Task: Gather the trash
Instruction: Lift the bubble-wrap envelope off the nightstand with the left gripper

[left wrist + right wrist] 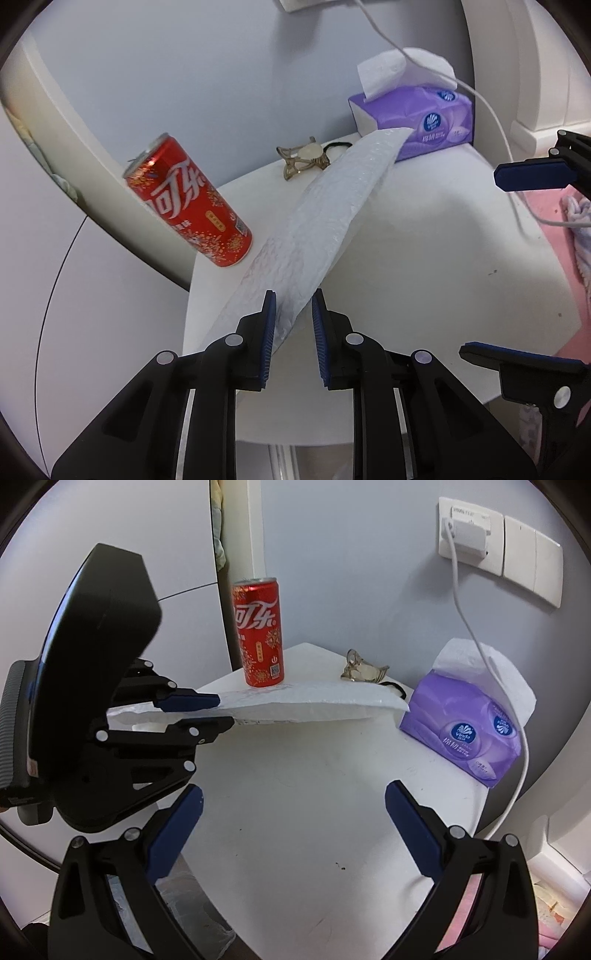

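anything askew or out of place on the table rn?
Only the white bubble mailer: the left gripper is shut on one end, so it hangs slanted above the table. The cola can stands upright; nothing looks spilled.

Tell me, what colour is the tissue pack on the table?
The tissue pack is purple with white round logos, white tissue poking out. The right wrist view shows it best.

Can left of tissue pack

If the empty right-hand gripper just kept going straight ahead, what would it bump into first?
Most likely the bare white table: the open right gripper points down at it. The white bubble mailer lies further off, though depth is unclear.
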`<action>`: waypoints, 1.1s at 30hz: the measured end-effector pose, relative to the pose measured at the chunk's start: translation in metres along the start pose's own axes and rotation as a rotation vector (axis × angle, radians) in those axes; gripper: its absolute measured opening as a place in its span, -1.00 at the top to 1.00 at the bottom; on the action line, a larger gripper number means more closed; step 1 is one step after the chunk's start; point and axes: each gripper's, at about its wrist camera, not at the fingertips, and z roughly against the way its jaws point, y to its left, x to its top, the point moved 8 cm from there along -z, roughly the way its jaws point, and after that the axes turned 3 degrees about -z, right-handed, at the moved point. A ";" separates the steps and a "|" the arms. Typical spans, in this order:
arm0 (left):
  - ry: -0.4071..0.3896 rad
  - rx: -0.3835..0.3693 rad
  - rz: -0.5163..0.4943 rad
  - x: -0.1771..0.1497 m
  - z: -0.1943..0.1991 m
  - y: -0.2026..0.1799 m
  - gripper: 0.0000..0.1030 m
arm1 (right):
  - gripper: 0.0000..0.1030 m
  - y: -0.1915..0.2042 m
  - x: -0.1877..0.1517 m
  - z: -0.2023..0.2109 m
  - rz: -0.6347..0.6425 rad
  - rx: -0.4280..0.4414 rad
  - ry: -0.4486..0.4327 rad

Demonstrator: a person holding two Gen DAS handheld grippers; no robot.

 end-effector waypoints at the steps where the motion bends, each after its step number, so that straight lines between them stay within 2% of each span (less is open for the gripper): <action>1: -0.004 0.002 0.004 0.000 0.005 0.000 0.67 | -0.87 0.001 0.000 0.002 0.002 0.001 -0.002; 9: -0.032 0.021 0.042 -0.004 0.042 0.001 0.70 | -0.87 0.017 -0.002 0.027 0.033 0.009 -0.023; 18: -0.043 0.052 0.074 -0.023 0.084 0.007 0.71 | -0.87 0.038 -0.003 0.044 0.065 0.028 -0.039; 26: -0.027 0.074 0.134 -0.064 0.120 0.005 0.71 | -0.87 0.065 -0.001 0.062 0.107 0.068 -0.047; 33: 0.004 0.090 0.190 -0.105 0.147 -0.001 0.71 | -0.87 0.097 -0.019 0.073 0.165 0.113 -0.035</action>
